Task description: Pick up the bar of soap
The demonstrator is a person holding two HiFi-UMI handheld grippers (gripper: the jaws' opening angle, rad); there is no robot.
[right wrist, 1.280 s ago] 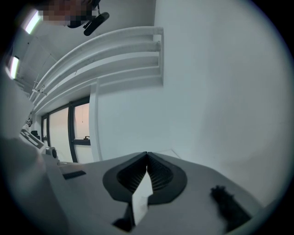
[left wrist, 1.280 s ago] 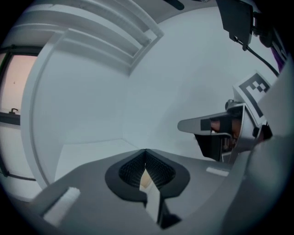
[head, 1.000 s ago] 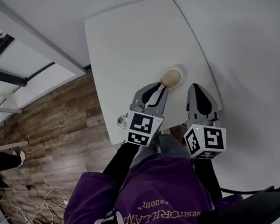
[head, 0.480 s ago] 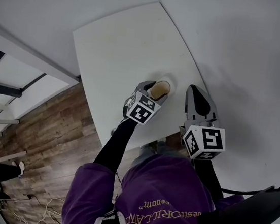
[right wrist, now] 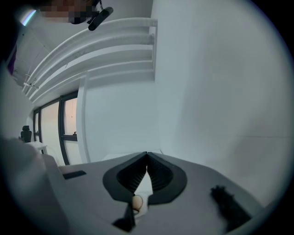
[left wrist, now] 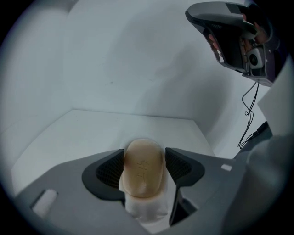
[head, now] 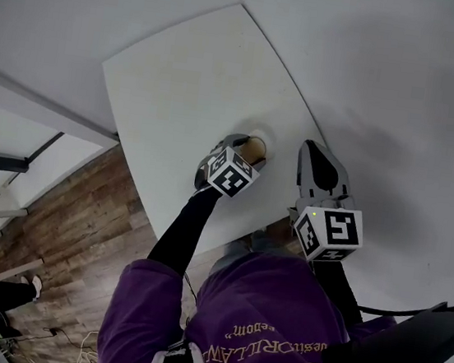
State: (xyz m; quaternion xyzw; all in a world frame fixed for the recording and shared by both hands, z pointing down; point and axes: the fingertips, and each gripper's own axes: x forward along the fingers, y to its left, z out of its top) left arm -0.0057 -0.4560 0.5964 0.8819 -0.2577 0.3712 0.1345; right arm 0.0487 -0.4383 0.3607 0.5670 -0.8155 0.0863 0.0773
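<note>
Left gripper [left wrist: 144, 157] is reaching out over the white tabletop [head: 178, 79] and is pinching the bar of soap [left wrist: 144, 170]. Its jaws are standing only soap-width apart, one ribbed pad lying against each long side of the bar. The soap is tan and oval, with a faint stamp on its top face. It is sitting squarely between the jaws, with its far rounded end poking just past the jaw tips. The bar is resting on a white soap dish [left wrist: 148, 210], which is showing under it and toward the gripper body.

In the head view the left gripper [head: 246, 151] is pointing away from the person. The soap [head: 256, 147] is showing at the gripper's front end, with the marker cube tilting behind it. A dark sleeve [head: 183, 229] is stretching out to this gripper.

Right gripper [head: 318, 147] is hanging just to the right of the left one, near the tabletop edge, apart from the soap. In its own view the right gripper [right wrist: 147, 155] is holding nothing, its jaws pressed together with the tips meeting. A small bit of the soap [right wrist: 137, 202] is peeking through the gap low between the jaw bases, to the gripper's lower left.
</note>
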